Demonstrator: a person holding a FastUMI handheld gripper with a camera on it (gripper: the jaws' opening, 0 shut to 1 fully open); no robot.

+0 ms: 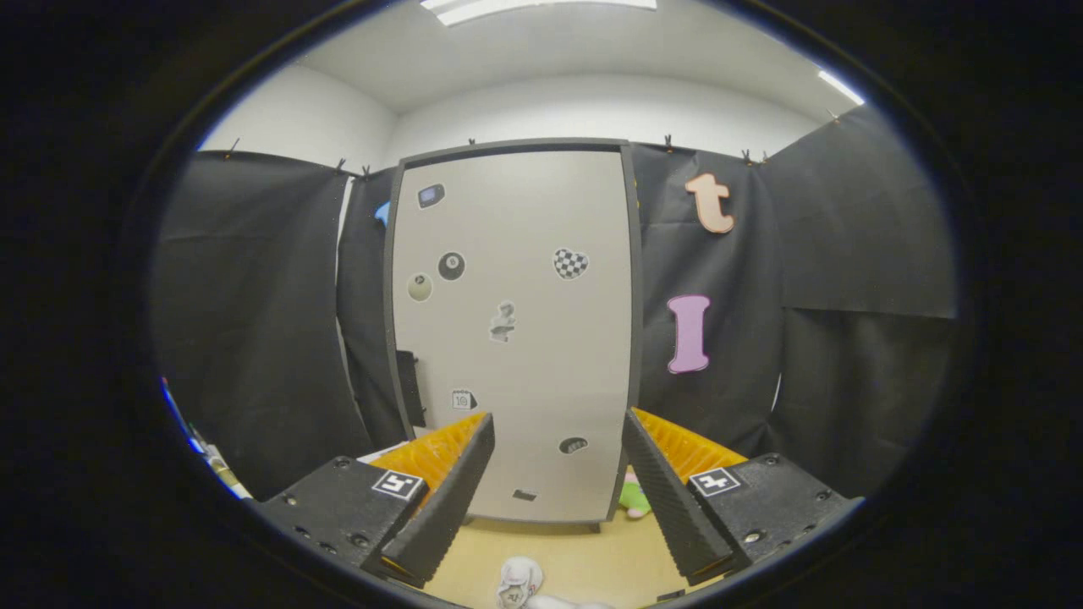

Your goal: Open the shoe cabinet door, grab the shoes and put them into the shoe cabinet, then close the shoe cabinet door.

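Setting: staged recording booth, not a home.
Walls: black cloth sheets (254,321) were clipped along the top edge.
Beyond: plain white room walls (592,106), ceiling strip lights (541,7).
Floor: pale wooden boards (584,558).

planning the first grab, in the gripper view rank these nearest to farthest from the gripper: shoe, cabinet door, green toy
Gripper open, holding nothing.
1. shoe, on the floor between the fingers
2. green toy, beside the door's lower right corner
3. cabinet door, shut, beyond the fingers; close to the toy's depth

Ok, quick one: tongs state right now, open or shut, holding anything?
Tongs: open, holding nothing; fingers spread wide, aimed at the closed shoe cabinet door beyond them.
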